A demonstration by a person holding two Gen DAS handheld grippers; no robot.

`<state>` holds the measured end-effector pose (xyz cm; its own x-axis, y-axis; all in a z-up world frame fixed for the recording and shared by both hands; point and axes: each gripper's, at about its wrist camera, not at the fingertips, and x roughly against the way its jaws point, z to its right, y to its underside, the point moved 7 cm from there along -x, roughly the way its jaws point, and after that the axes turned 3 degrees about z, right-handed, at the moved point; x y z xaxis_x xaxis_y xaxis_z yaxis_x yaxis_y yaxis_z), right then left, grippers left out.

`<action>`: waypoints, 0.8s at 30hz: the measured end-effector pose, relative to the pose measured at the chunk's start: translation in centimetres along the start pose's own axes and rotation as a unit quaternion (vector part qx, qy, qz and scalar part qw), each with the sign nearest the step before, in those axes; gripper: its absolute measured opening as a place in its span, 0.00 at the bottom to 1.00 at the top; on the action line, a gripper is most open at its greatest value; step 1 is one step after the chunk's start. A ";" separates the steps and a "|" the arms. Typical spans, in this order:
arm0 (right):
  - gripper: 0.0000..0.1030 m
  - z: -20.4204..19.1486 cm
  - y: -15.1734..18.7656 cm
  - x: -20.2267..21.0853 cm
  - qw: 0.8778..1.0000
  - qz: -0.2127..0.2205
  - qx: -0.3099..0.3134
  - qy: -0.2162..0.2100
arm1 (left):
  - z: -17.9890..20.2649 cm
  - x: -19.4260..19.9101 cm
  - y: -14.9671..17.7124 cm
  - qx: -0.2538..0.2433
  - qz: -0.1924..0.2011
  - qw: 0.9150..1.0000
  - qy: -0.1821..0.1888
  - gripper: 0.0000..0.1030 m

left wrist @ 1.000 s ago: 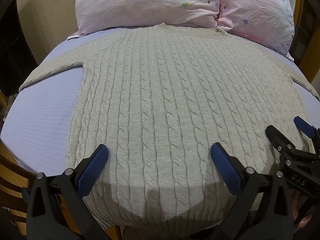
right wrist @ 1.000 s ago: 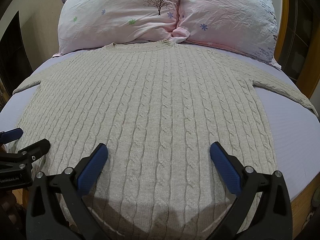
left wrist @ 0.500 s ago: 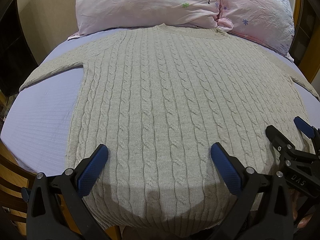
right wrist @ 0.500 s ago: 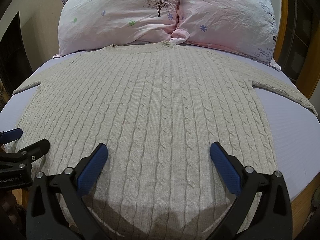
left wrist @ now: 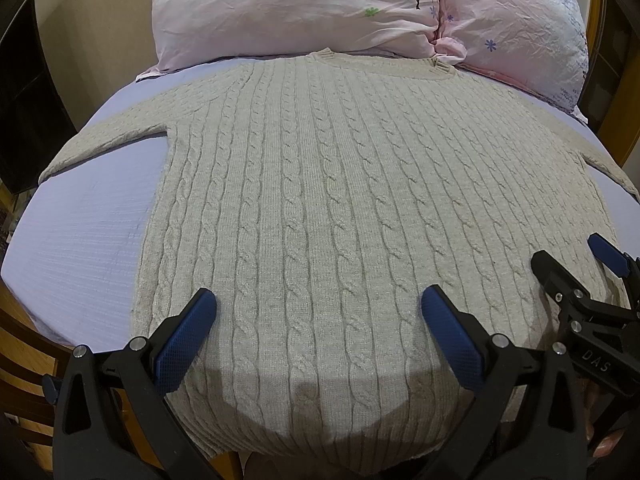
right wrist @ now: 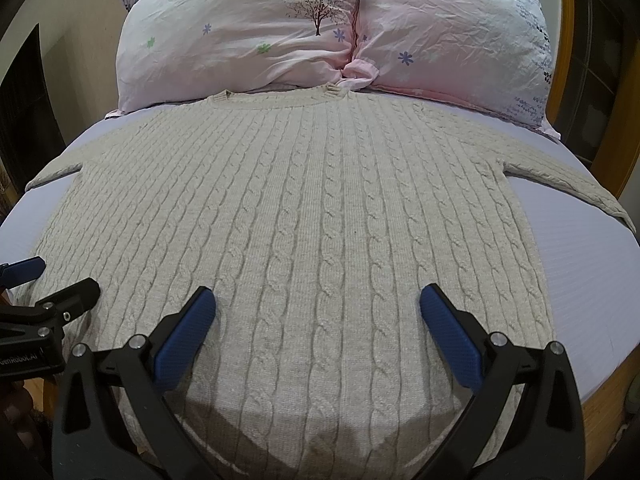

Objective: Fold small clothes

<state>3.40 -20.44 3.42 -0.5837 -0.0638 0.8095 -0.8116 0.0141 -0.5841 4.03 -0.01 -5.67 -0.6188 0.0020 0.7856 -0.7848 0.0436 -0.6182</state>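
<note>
Left wrist view cuts off the sweater (left wrist: 320, 200) hem; both grippers' jaws gape apart, holding nothing.

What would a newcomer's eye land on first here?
A beige cable-knit sweater spread flat across the lavender bed sheet, sleeves out to both sides. Behind its collar lie two pink floral pillows. Both the left gripper and right gripper hover open over the hem.
</note>
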 end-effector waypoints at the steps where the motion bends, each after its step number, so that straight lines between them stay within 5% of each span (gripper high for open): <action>1: 0.98 0.0 0.0 0.0 1.000 0.000 0.000 0.000 | 0.0 0.0 0.0 0.000 0.000 1.000 0.000 0.99; 24: 0.98 0.1 0.0 0.1 1.000 0.007 -0.001 0.001 | 0.1 0.1 -0.2 -0.001 0.006 1.000 0.000 0.99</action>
<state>3.34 -20.55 3.51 -0.5953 -0.0625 0.8011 -0.8032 0.0174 -0.5955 4.12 -0.07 -5.44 -0.6289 0.0018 0.7775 -0.7766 0.0459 -0.6283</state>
